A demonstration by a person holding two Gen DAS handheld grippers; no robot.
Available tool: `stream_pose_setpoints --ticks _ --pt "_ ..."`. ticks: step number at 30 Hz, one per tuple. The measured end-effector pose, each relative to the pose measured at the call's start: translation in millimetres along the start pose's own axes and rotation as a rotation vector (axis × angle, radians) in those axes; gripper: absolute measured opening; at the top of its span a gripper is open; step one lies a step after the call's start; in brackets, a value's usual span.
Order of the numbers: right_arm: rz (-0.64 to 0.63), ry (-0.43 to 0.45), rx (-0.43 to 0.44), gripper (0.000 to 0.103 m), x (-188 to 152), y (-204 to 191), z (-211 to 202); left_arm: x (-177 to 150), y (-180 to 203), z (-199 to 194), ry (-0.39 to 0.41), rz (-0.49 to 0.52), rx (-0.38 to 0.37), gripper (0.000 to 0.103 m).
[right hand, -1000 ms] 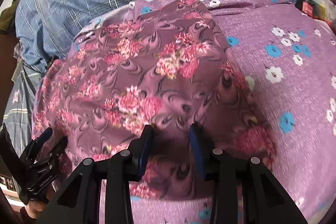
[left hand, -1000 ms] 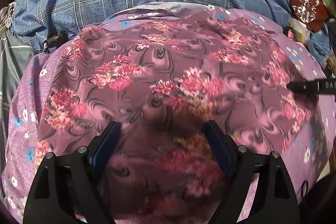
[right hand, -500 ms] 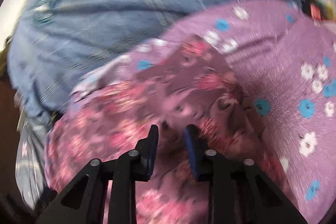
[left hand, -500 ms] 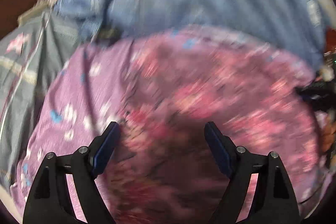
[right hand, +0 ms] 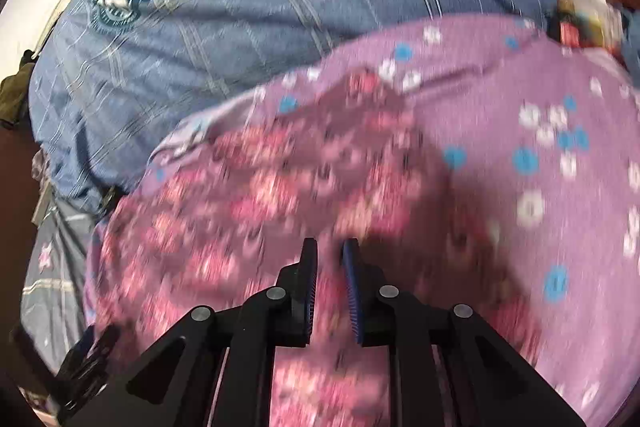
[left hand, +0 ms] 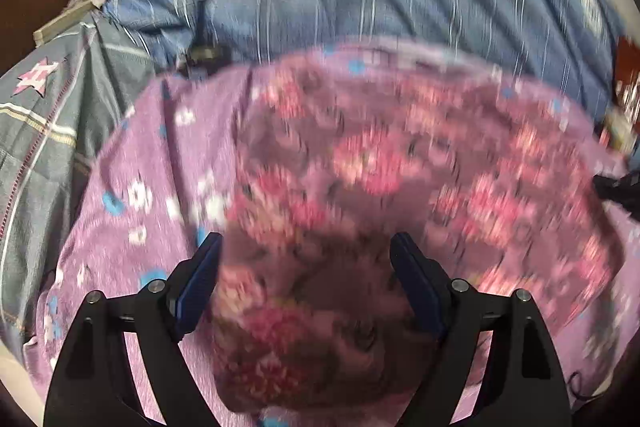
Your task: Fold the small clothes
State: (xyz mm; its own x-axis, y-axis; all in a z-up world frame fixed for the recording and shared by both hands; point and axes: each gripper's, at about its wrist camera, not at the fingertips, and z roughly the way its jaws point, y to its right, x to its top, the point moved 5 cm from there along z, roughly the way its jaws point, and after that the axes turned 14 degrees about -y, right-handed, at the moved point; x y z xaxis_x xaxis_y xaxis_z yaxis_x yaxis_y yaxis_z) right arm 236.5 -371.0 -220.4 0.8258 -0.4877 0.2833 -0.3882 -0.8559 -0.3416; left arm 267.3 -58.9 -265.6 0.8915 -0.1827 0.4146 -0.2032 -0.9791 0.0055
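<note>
We see a blue checked cover (right hand: 248, 7) bunched across the far side, with a round badge printed on it, and in front of it a purple sheet (right hand: 520, 115) strewn with small white and blue flowers. On that sheet lies the garment (left hand: 360, 163), a soft mauve cloth printed with pink roses and dark swirls, spread fairly flat with a few shallow wrinkles; both views are blurred, so we cannot tell its neck, hem or which way its long axis runs. In the right wrist view it fills the lower left and narrows to a point toward the far side. Our left tongs (left hand: 306, 281) stand spread wide above the near part of the garment, blue pads apart. Our right tongs (right hand: 330, 287) are drawn nearly together with a narrow gap over the cloth; we cannot tell whether any fold is pinched. A grey plaid fabric (left hand: 44, 131) with a pink star lies at the left.
</note>
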Motion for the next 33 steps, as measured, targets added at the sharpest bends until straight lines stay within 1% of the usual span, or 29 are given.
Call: stream_pose_setpoints --ticks 1,2,3,4,5,6,7,8,10,11,12,13,14,15,16,17,18,21,26,29,33 --pt "-0.012 -0.016 -0.005 0.018 -9 -1 1 -5 2 11 -0.051 0.016 0.012 0.085" --pt "-0.027 -0.037 -0.023 0.019 -18 -2 5 -8 3 14 -0.061 0.019 0.009 0.085" --pt "-0.039 -0.076 -0.046 0.019 -29 -1 13 -8 1 11 -0.045 0.011 0.002 0.085" --pt "-0.034 -0.103 -0.063 0.019 -37 2 20 -8 1 9 -0.048 0.012 -0.001 0.085" --pt "-0.042 -0.084 -0.062 0.019 -43 3 19 -8 -1 6 -0.038 0.003 -0.018 0.085" --pt "-0.053 -0.070 -0.082 0.019 -47 2 15 -9 -3 1 -0.023 -0.011 -0.027 0.085" --pt "-0.052 -0.082 -0.101 0.019 -51 0 12 -11 -5 -7 0.009 -0.029 -0.037 0.085" --pt "-0.060 -0.065 -0.114 0.022 -57 -5 6 -11 -6 -15 0.041 -0.035 -0.045 0.085" --pt "-0.103 -0.017 -0.141 0.023 -68 -16 -2 -13 -6 -33 0.112 -0.042 -0.044 0.085" --pt "-0.128 0.002 -0.164 0.024 -73 -23 -6 -15 -5 -46 0.160 -0.048 -0.037 0.085" --pt "-0.156 0.021 -0.190 0.025 -80 -33 -11 -15 -3 -52 0.180 -0.051 -0.038 0.085" --pt "-0.174 0.037 -0.197 0.025 -83 -41 -15 -16 -3 -61 0.209 -0.057 -0.041 0.085" --pt "-0.192 0.058 -0.203 0.028 -86 -49 -21 -20 -1 -71 0.242 -0.063 -0.038 0.086" --pt "-0.219 0.090 -0.221 0.033 -90 -58 -28 -24 0 -77 0.262 -0.064 -0.030 0.087" --pt "-0.241 0.117 -0.248 0.036 -92 -66 -34 -27 1 -81 0.277 -0.065 -0.022 0.087" --pt "-0.262 0.148 -0.277 0.041 -96 -73 -40 -32 3 -84 0.285 -0.065 -0.018 0.087" --pt "-0.284 0.188 -0.307 0.042 -100 -80 -46 -36 3 -86 0.289 -0.065 -0.019 0.088" --pt "-0.322 0.261 -0.357 0.043 -106 -94 -61 -45 9 -92 0.284 -0.056 -0.045 0.088" --pt "-0.357 0.335 -0.406 0.043 -115 -108 -76 -53 10 -108 0.328 -0.064 -0.025 0.088" --pt "-0.374 0.358 -0.406 0.044 -121 -114 -83 -59 9 -109 0.327 -0.075 -0.023 0.088" --pt "-0.377 0.384 -0.407 0.044 -123 -114 -90 -59 9 -108 0.313 -0.084 -0.016 0.088"
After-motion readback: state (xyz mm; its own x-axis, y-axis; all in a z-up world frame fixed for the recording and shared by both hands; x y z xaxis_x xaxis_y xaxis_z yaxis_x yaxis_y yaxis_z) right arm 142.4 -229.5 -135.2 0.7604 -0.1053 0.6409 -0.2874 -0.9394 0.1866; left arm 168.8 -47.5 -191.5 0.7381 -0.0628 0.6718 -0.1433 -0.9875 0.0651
